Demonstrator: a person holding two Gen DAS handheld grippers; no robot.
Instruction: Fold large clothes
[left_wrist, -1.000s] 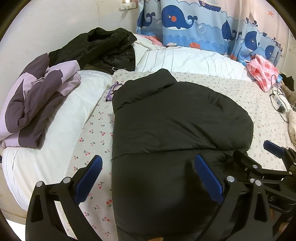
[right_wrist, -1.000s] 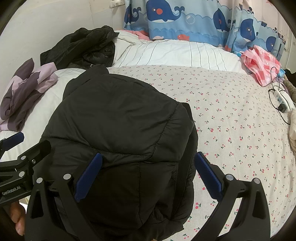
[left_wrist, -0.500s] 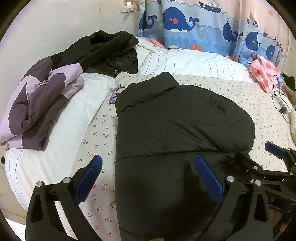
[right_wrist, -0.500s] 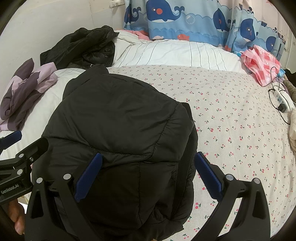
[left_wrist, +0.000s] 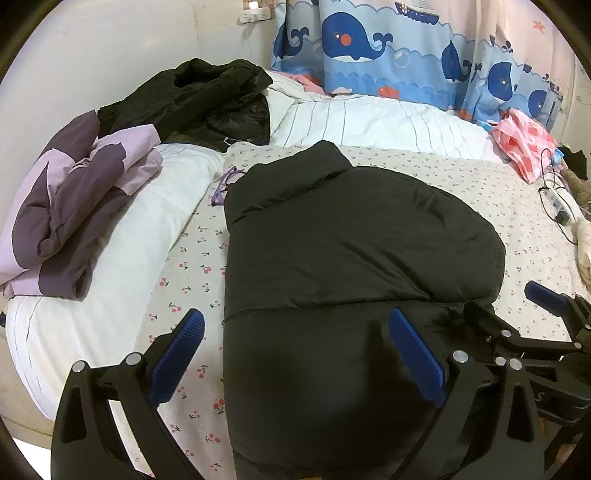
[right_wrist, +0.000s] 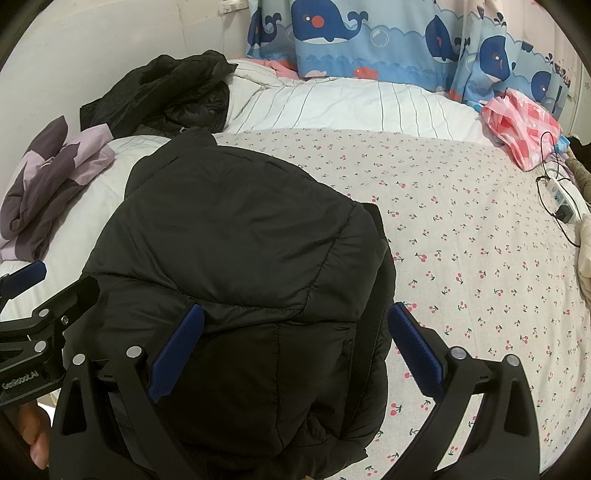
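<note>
Two tools over the bed and neither one is gripping anything. The left tool (left_wrist: 295, 354) has its jaws spread wide over the near left part of the black puffer jacket (left_wrist: 351, 251), and the right tool (right_wrist: 295, 350) is spread just as wide over the jacket's near right part. Can't tell if the blue pads (left_wrist: 415, 360) actually touch the fabric or just hover, the angle hides it.

The near end of the jacket is cut off at the bottom of both views, so the hem is a mystery. The sleeves don't show, tucked under or folded in somewhere. Only a bit of a hand (right_wrist: 35, 432) shows by the left tool in the right wrist view.

The jacket itself lies on the cherry-print sheet (right_wrist: 461, 236), folded into a chunky rounded block, collar end pointing toward the far side of the bed. It's matte black, quilted, with a seam running across.

Purple glasses (left_wrist: 226, 182) peek out right beside the collar, partly tucked against it. Further back there's a rumpled black coat (left_wrist: 199, 96) and a folded purple garment (left_wrist: 70, 199) on the white duvet (left_wrist: 110, 258).
</note>
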